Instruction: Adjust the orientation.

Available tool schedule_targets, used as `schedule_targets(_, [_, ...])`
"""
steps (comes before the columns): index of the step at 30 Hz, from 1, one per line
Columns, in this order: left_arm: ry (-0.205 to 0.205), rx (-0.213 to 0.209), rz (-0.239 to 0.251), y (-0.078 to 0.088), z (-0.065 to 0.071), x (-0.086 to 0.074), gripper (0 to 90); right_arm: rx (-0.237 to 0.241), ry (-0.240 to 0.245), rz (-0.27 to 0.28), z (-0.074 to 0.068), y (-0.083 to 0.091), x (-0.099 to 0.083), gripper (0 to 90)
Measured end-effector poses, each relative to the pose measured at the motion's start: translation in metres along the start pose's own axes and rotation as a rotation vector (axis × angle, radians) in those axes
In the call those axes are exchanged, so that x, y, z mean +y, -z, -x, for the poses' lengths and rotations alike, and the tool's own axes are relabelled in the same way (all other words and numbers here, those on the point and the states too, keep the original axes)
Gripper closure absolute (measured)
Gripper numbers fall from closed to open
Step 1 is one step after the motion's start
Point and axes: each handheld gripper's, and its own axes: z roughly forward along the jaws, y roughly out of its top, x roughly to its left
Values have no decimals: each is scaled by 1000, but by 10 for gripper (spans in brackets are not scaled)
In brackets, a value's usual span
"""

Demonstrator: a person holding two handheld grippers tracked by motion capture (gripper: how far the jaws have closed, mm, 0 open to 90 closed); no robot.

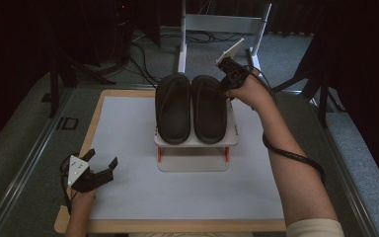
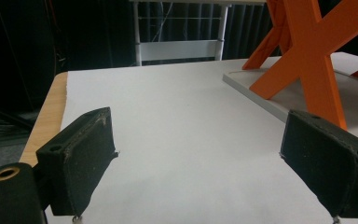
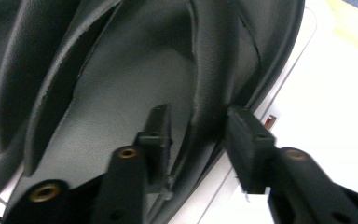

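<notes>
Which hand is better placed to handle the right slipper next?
Right. The right gripper already has its jaws astride the strap of the right slipper on the rack. The left gripper sits open, far off near the table's front edge.

We have the high view fixed above the near edge, facing forward and down over the whole table (image 1: 128, 106) and the white shoe stand (image 1: 196, 143). The left gripper view sits low, facing across the white sheet toward that stand's orange legs (image 2: 307, 60). The right gripper view is pressed close against the right slipper (image 3: 135, 93), shared with the high view.
</notes>
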Motion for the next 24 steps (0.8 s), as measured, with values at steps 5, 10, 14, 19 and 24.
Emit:
schedule_targets(5, [0, 0, -1, 0, 0, 0, 96, 15, 22, 24, 0, 4, -2, 500])
schedule_targets(10, [0, 1, -2, 0, 0, 0, 96, 51, 0, 75, 4, 13, -6, 402])
schedule_targets(14, [0, 2, -1, 0, 0, 0, 96, 70, -6, 95, 6, 18, -9, 349])
schedule_targets(19, [1, 1, 0, 0, 0, 0, 96, 83, 1, 142, 11, 26, -15, 289])
schedule_targets(24, [2, 0, -2, 0, 0, 0, 96, 74, 10, 181, 17, 30, -24, 259])
